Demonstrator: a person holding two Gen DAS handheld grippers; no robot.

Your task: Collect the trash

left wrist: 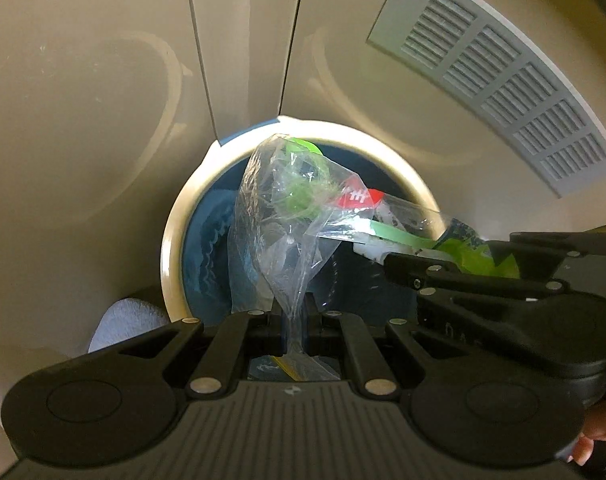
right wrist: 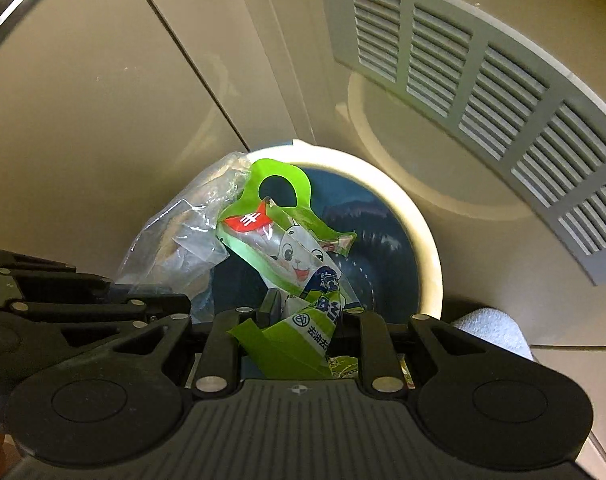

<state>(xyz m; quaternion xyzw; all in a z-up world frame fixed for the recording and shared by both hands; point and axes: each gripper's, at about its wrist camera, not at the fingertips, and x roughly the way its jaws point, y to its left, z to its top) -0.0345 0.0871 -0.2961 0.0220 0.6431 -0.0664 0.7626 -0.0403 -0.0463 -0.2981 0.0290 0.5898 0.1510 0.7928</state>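
- The left tongs point(left wrist: 294, 326) are pinched nearly together on a crumpled clear plastic bag point(left wrist: 281, 216), which rises from between the tips and hangs over the mouth of a round trash bin point(left wrist: 171, 236).
- The right tongs point(right wrist: 309, 312) stand narrow, clamped on a green and white printed wrapper point(right wrist: 299, 268) with a cartoon animal and a red patch on it; its green loop handle point(right wrist: 279, 184) sticks up above the bin opening.
- In the right wrist view the trash bin point(right wrist: 427, 240) shows a cream rim and a dark blue liner inside; both pieces of trash are over its opening, touching each other, the clear plastic bag point(right wrist: 183, 232) to the left of the wrapper.
- In the left wrist view the right tongs point(left wrist: 407, 268) come in from the right side, just beside the left ones, carrying the wrapper point(left wrist: 475, 254).
- Beige cabinet doors point(left wrist: 103, 100) stand behind the bin, and a grey slatted vent grille point(left wrist: 499, 80) lies to the right of it.
- A white cloth-like thing point(left wrist: 123, 320) lies just beside the bin; what it is I cannot tell.
- Fingertips of a hand point(left wrist: 591, 440) show at the lower right edge of the left wrist view.
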